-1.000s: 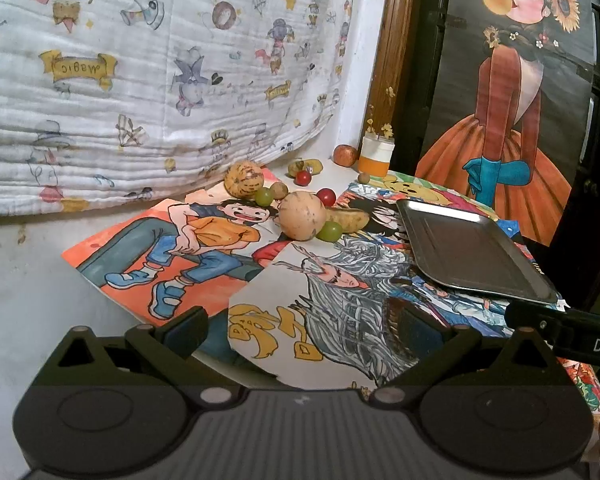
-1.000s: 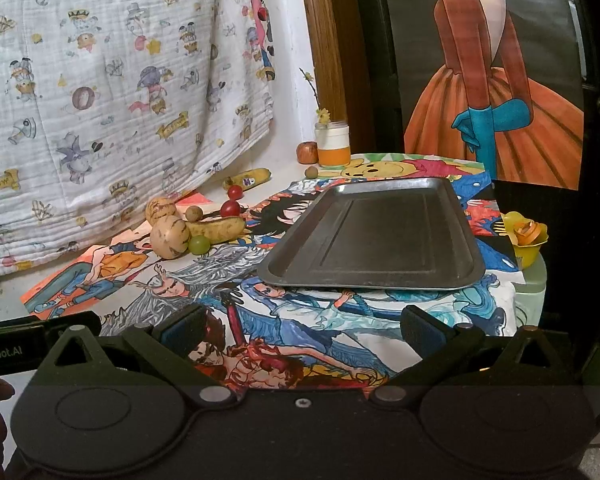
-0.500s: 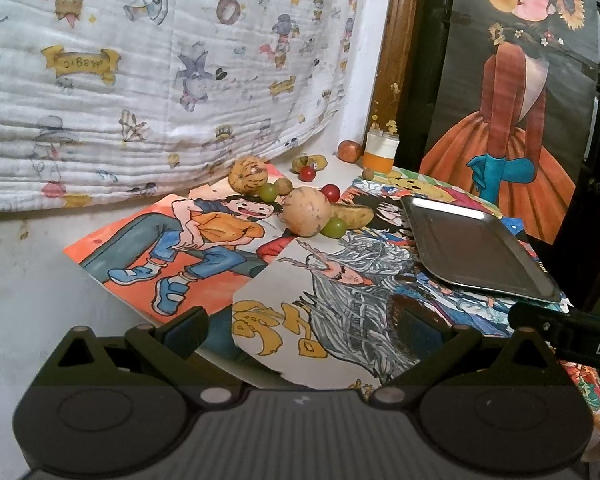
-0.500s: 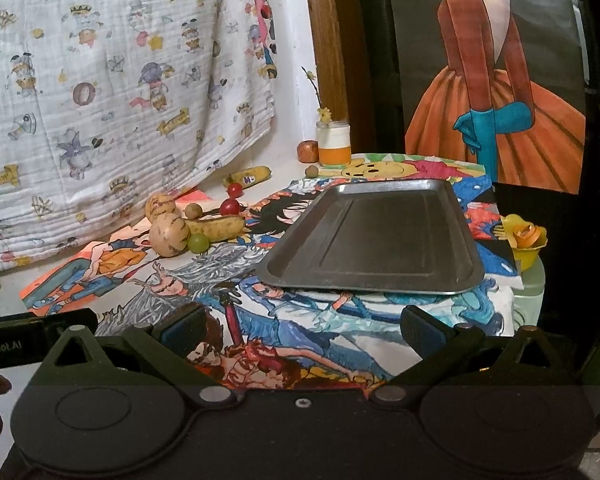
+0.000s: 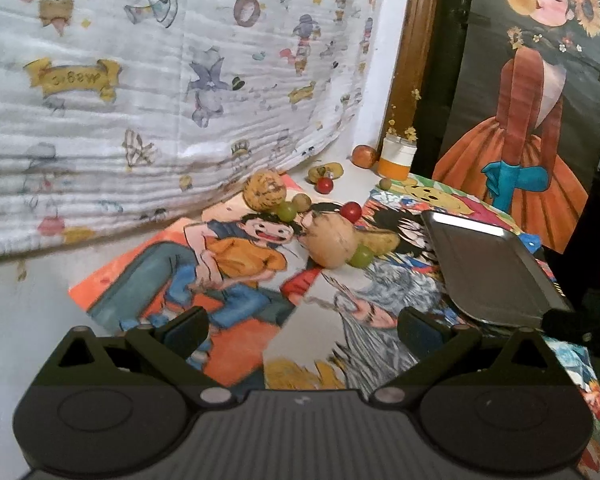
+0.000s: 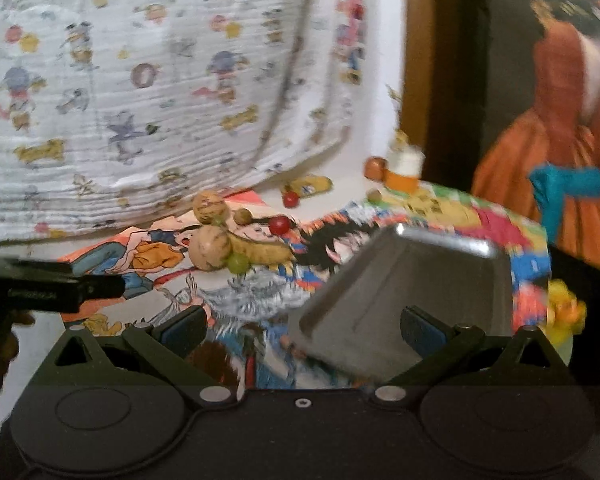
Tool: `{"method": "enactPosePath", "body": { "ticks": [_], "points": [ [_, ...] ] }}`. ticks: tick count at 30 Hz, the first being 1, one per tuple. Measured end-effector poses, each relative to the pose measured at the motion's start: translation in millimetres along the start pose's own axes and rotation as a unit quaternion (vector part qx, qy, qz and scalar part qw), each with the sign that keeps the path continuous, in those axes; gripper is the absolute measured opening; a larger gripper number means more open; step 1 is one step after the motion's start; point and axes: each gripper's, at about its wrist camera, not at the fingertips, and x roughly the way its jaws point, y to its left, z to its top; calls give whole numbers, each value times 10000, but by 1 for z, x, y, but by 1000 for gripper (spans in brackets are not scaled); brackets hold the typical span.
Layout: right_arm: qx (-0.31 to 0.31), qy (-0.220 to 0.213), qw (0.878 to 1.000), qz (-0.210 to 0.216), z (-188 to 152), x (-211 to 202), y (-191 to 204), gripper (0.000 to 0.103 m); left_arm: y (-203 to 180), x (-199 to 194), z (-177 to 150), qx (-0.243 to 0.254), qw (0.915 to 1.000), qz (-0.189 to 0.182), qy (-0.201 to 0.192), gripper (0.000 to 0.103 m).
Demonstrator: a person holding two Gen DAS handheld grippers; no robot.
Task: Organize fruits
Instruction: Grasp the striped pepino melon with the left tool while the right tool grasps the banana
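A: Where does the fruit sit?

B: At the centre of the left wrist frame, on the cartoon posters [image 5: 236,264] covering the counter [image 5: 24,312]. A tan round melon [image 5: 332,242] touches a green grape [image 5: 362,257] and a yellowish mango [image 5: 380,240]. A red cherry tomato [image 5: 352,211] lies just behind. Further back, a netted melon [image 5: 265,195] sits beside another grape [image 5: 287,211].

A: And the metal tray [image 5: 488,268]?

B: It occupies the right of that frame, bare inside, apart from the fruit.

A: How do the tongs stand?

B: The left tongs [image 5: 302,326] gape wide at the bottom of the frame, holding nothing. The right tongs [image 6: 302,326] are equally spread and hold nothing, low over the tray's near corner; that view is blurred.

A: Anything at the back?

B: An apple [image 5: 365,156] next to an orange-and-white jar [image 5: 397,158], upper right of centre.
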Motion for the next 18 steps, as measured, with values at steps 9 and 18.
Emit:
{"method": "enactPosePath", "body": {
  "ticks": [9, 18],
  "points": [
    [-1160, 157, 9927, 294, 38, 38, 2, 103, 9, 35, 30, 146, 9997, -98, 149, 103],
    [-1616, 516, 9805, 992, 64, 89, -9, 102, 6, 69, 49, 287, 9982, -356, 380, 103]
  ]
}}
